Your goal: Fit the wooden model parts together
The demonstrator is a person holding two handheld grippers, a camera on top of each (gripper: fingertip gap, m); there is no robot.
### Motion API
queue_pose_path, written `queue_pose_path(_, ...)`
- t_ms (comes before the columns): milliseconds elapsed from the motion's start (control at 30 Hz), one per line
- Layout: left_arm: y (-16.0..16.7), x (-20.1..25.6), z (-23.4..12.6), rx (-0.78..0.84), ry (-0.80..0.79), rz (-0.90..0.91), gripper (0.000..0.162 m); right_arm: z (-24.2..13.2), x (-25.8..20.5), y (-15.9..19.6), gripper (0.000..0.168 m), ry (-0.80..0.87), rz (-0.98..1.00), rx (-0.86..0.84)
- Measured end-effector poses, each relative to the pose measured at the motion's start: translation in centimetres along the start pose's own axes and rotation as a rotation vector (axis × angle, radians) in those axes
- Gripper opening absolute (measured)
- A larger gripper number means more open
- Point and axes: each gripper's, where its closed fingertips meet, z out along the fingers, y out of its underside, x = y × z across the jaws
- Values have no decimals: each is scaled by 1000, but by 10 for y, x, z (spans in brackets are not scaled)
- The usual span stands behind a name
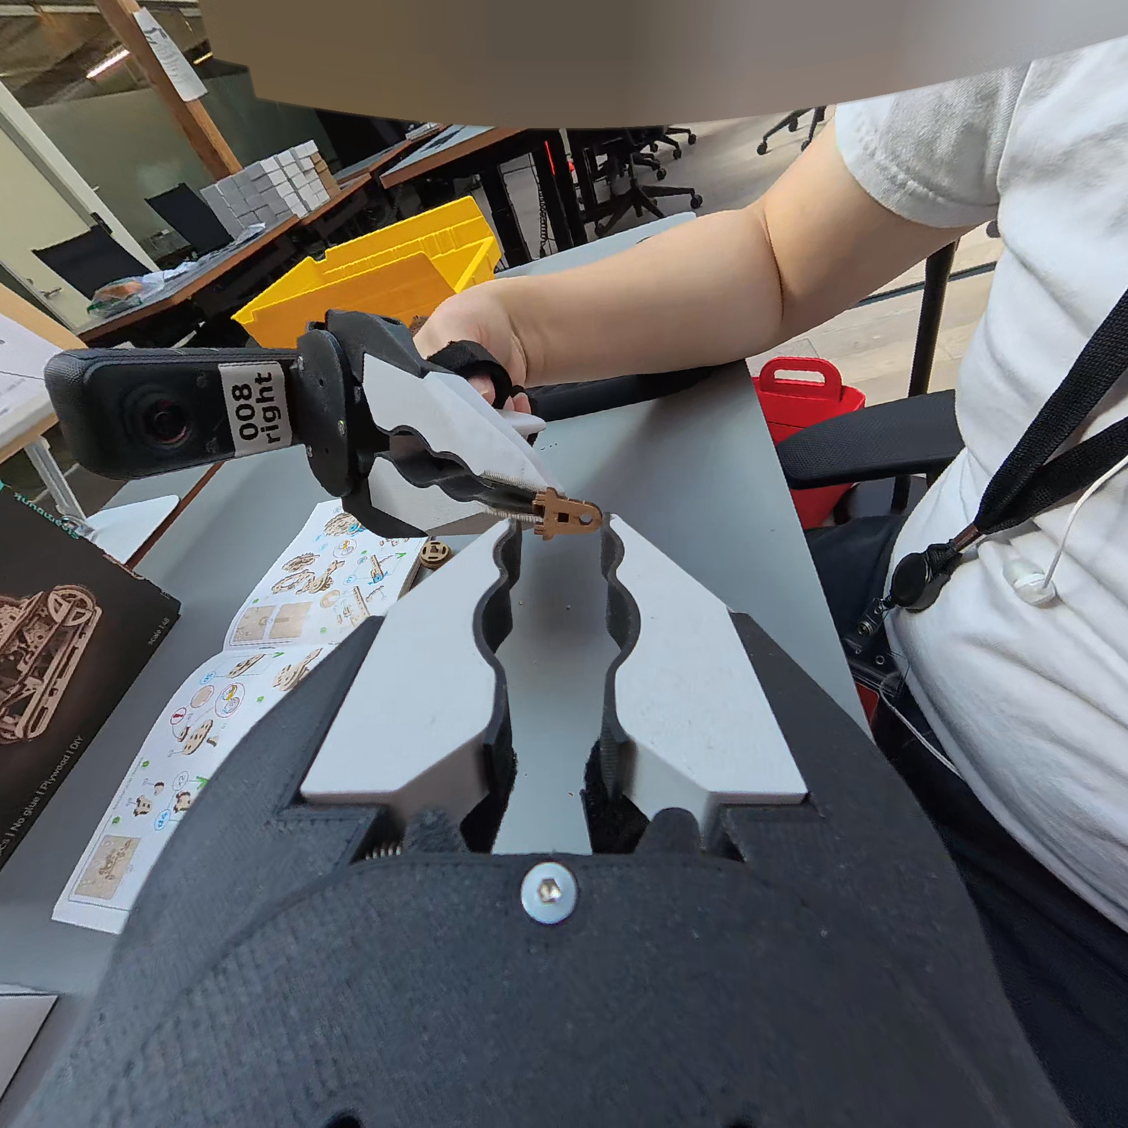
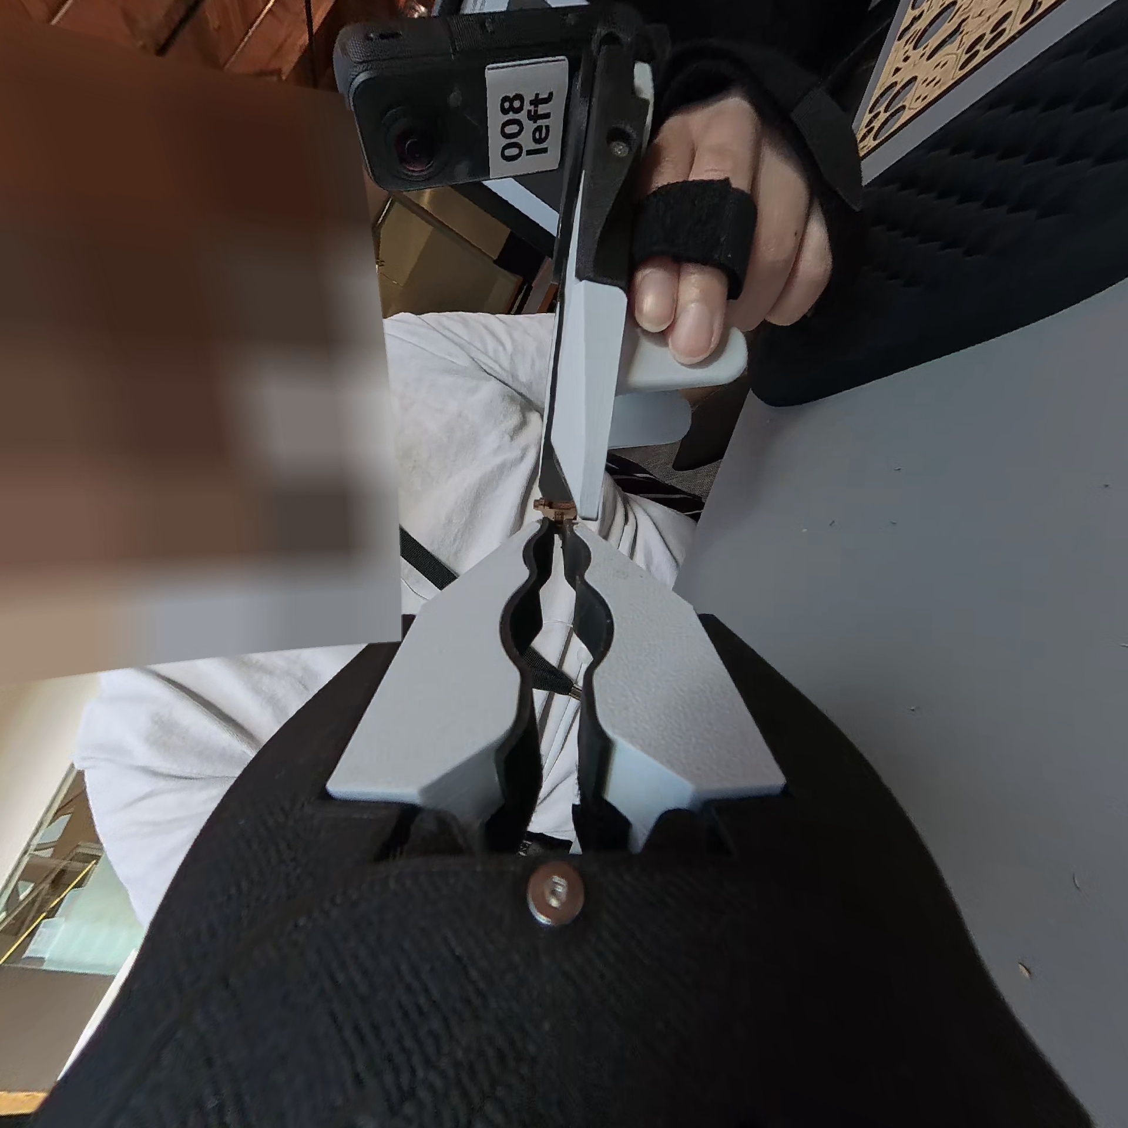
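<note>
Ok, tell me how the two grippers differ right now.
The right gripper is shut on the wooden part and holds it above the grey table; the left gripper is open and holds nothing. The right gripper lies tipped on its side, while the left gripper sits flat in its own view. Both have pale grey fingers with wavy black pads, and their tips nearly meet at the part.

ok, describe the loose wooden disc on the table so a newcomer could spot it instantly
Start at the grey table in the left wrist view and find the open instruction booklet lying on it. Just past the booklet's far right corner sits the small round wooden disc, flat on the table. Unlike the keyed wooden piece pinched in the right tongs, it is round and nothing holds it.
</note>
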Motion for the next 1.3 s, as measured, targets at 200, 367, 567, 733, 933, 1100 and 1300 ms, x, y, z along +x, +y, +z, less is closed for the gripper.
queue_pose_path(200, 0, -5, -2, 39, -46, 11, 19, -4, 1, -7, 2, -5, 7, 49)
queue_pose_path(367, 3, -8, -5, 42, -96, 43, 19, -4, 5, -12, 2, 42, -26, 101)
queue_pose_path(567, 4, -12, -8, 52, -147, 80, 19, -4, 6, -17, 2, 76, -54, 200)
queue_pose_path(733, 5, -13, -9, 56, -148, 63, 19, -5, 7, -18, 2, 82, -54, 237)
queue_pose_path(933, 4, -15, -8, 70, -137, 30, 19, -6, 5, -21, 6, 70, -62, 239)
queue_pose_path(1100, 5, -15, -8, 64, -140, 31, 19, -6, 8, -20, 3, 100, -54, 238)
queue_pose_path(1300, 11, -17, -6, 29, -166, 53, 19, -8, 13, -20, 2, 165, -61, 241)
